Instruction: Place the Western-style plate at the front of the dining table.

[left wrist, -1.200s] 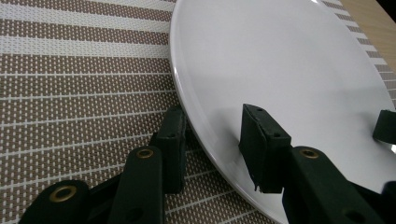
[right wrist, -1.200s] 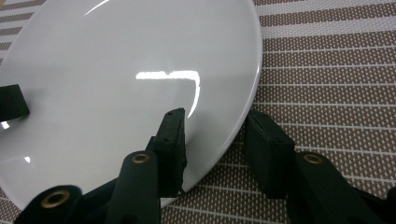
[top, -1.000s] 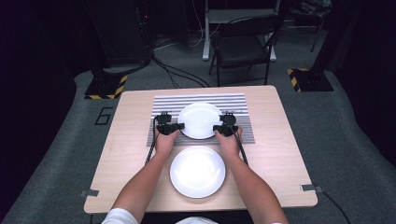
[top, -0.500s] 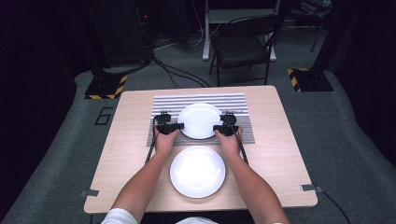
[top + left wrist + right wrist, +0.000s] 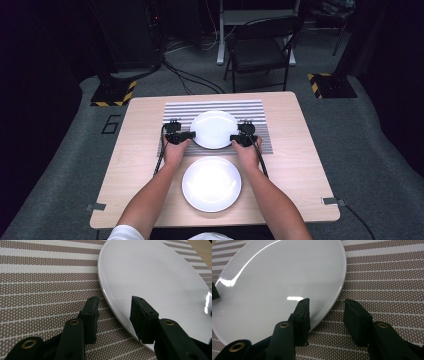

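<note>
Left gripper astride the near rim of a round, glossy white ceramic plate, jaws just eased apart and standing narrowly open, rim between them with daylight on both sides and no pad pressing. Right gripper mirrored at the opposite rim, likewise slightly parted, one jaw over the white surface, the other over the weave, nothing clamped. Both held by a person's hands, forearms reaching in from the near edge.

Plate lying flat at the centre of a brown-and-white striped woven placemat on the far half of a pale wooden table. Second round white plate closer to the person, on bare wood, well apart from both grippers.

By the look of it, caught at the release: plate set down, grip being let go. Next move likely a level draw outward on each side, jaws wide enough to clear the rim without nudging or tipping the plate.
</note>
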